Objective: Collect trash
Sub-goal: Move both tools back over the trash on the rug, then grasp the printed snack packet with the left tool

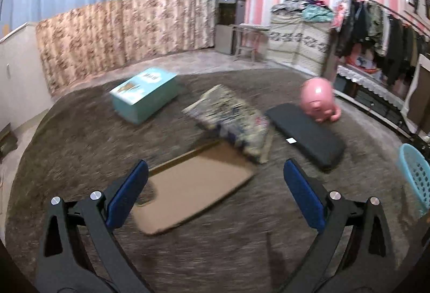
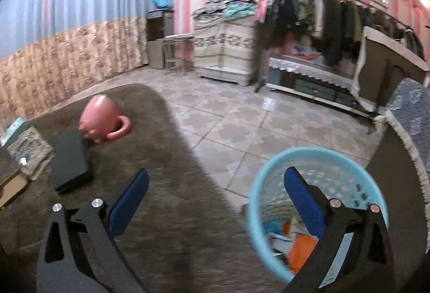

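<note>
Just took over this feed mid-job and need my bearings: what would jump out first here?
The pink piggy bank stands out on the brown carpet, touching the far end of a flat black box. Left of them lie a patterned bag, a cardboard sheet and a teal box. The light-blue basket, already holding scraps, sits under the open right gripper.

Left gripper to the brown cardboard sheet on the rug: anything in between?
Nothing visible. The left gripper is open, and the cardboard sheet lies flat on the rug just ahead, between its fingers. The patterned bag lies at the sheet's far edge.
</note>
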`<state>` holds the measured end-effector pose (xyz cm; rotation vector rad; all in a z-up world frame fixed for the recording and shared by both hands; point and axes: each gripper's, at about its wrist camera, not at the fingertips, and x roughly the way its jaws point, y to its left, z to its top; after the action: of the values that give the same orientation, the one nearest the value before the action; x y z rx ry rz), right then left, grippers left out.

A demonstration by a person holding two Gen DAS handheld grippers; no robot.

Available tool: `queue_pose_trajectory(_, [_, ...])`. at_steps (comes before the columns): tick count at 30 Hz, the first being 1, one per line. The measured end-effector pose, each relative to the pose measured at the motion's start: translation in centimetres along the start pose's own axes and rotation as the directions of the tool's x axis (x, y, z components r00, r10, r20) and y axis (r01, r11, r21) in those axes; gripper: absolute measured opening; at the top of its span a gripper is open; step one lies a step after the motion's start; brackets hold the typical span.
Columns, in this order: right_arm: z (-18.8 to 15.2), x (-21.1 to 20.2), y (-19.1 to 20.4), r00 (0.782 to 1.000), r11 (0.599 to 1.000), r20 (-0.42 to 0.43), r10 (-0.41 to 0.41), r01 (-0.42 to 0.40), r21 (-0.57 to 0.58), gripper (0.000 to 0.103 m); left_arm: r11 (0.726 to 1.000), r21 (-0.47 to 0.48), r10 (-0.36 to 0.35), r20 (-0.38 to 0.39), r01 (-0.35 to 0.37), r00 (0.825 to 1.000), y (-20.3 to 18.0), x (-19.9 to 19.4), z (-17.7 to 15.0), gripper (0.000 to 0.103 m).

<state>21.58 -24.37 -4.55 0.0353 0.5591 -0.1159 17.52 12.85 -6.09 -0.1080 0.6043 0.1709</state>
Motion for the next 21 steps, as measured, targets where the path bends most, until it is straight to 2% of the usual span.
queue_pose_trajectory(5, [-0.5, 0.9, 2.3, 0.998, 0.999, -0.039, 0.043, -0.043, -0.009, 0.098, 1.0, -0.025, 0.013, -0.039, -0.014, 0.999, 2.0, 1.9, 0.5, 0.097])
queue_pose_trajectory(11, [-0.8, 1.2, 4.9, 0.997, 0.995, -0.055, 0.056, -0.06, -0.075, 0.098, 1.0, 0.02, -0.02, -0.051, 0.021, 0.998, 0.5, 4.7, 2.7, 0.097])
queue_pose_trajectory(16, [-0.7, 0.9, 5.1, 0.998, 0.991, -0.045, 0.031, -0.036, -0.126, 0.098, 0.997, 0.043, -0.067, -0.083, 0.071, 0.994, -1.0, 8.0, 4.6, 0.097])
queue_pose_trajectory(18, [-0.5, 1.1, 4.6, 0.998, 0.993, -0.055, 0.039, -0.045, -0.107, 0.098, 0.995, 0.061, -0.066, -0.11, 0.073, 0.992, -1.6, 9.6, 5.0, 0.091])
queue_pose_trajectory(21, [-0.4, 1.2, 4.1, 0.997, 0.994, -0.064, 0.045, -0.051, -0.092, 0.098, 0.993, 0.075, -0.077, -0.139, 0.088, 0.987, -2.1, 11.1, 5.0, 0.074])
